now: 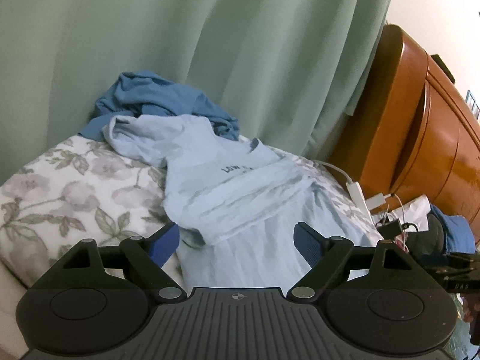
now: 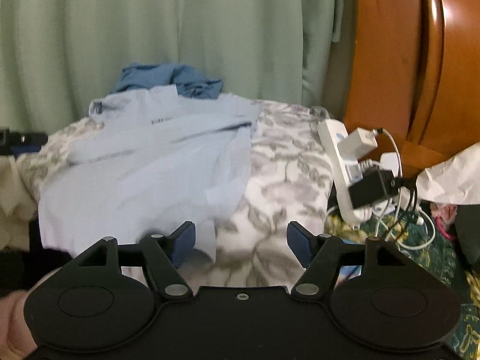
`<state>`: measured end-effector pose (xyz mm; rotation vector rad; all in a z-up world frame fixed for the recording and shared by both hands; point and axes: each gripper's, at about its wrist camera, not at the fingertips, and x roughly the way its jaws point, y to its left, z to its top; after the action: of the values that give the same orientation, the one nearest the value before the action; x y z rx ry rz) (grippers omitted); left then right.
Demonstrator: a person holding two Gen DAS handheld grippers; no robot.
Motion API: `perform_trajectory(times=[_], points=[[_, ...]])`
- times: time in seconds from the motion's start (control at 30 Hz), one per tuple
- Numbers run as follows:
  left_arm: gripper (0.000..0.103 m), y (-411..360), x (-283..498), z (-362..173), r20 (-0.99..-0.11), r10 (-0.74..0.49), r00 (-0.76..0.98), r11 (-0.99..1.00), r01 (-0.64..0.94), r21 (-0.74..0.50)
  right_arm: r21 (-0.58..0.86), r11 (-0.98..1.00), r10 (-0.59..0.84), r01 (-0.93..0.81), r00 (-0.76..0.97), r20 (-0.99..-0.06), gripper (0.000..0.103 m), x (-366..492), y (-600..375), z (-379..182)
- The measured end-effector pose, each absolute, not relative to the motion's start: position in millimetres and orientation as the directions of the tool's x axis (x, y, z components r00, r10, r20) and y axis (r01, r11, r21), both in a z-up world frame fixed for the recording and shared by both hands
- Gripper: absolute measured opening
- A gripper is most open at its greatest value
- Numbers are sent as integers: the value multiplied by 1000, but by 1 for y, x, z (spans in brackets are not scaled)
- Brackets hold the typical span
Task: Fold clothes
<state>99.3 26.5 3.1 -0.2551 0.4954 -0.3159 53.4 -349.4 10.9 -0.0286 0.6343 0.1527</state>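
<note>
Left tongs (image 1: 237, 243): jaws stand wide apart, nothing pressed between the pads. The pale shirt (image 1: 234, 192) lies directly ahead of and between the jaws, with its near hem just beyond the pads. No grip is established.

Right tongs (image 2: 240, 241): jaws also apart and empty. The right edge of the shirt (image 2: 144, 165) lies ahead and to the left of these tongs, with one fold of cloth just beside the left pad. The bare floral bedcover (image 2: 285, 180) fills the gap between the jaws.

The shirt lies spread on the bed, partly doubled, with creases across the chest and small print visible near the collar end. Beyond the shirt, at the far side of the bed, a crumpled blue garment (image 1: 162, 102) sits in a heap against the green curtain (image 1: 210, 30). To the right of the right tongs, off the bed edge, lie a power strip (image 2: 339, 162) and tangled cables, before a wooden cabinet (image 2: 405, 60).

Step in hand, as judged: between grips, both tongs free, the shirt part-folded and not yet compact.

Next move calls for: setting each pad pair over a single shirt edge, closing on cloth only and not on the bedcover beneath, then carrying both edges over together. Keep the right tongs clear of the cables.
</note>
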Motion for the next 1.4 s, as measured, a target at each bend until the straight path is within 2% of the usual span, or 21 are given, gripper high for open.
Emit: perform_trajectory(times=[0.33, 0.43, 0.47, 0.53, 0.8, 0.83, 0.87, 0.93, 1.03, 1.2, 1.4], points=[[83, 18, 94, -2, -453, -369, 812, 920, 247, -306, 36, 981, 173, -189, 787, -592, 59, 40, -341, 1], [83, 16, 95, -4, -460, -371, 807, 919, 246, -308, 17, 982, 159, -186, 786, -598, 45, 40, -339, -1], [83, 15, 95, -5, -462, -374, 804, 918, 248, -309, 17, 983, 154, -180, 784, -602, 34, 41, -339, -2], [83, 14, 95, -6, -467, -380, 798, 916, 255, -309, 31, 986, 146, -162, 772, -619, 20, 45, -341, -6], [83, 13, 95, -8, -477, -379, 793, 917, 252, -310, 105, 981, 193, -163, 773, -604, 20, 56, -341, -13], [83, 13, 95, -8, -478, -379, 792, 917, 252, -310, 107, 981, 192, -161, 774, -604, 17, 58, -339, -13], [83, 12, 95, -8, -480, -380, 791, 917, 253, -310, 101, 982, 187, -158, 774, -605, 8, 59, -337, -14], [83, 12, 95, -9, -483, -382, 788, 916, 254, -310, 98, 982, 185, -158, 774, -606, 4, 61, -335, -14], [83, 13, 95, -10, -486, -382, 786, 916, 253, -310, 46, 989, 142, -143, 791, -595, 3, 57, -333, -9], [83, 16, 96, -11, -490, -375, 787, 918, 241, -314, -25, 999, 18, -37, 850, -527, 2, 42, -353, 12], [83, 14, 97, -13, -498, -382, 778, 916, 248, -316, -56, 998, -2, -36, 827, -562, 2, 35, -357, 2]])
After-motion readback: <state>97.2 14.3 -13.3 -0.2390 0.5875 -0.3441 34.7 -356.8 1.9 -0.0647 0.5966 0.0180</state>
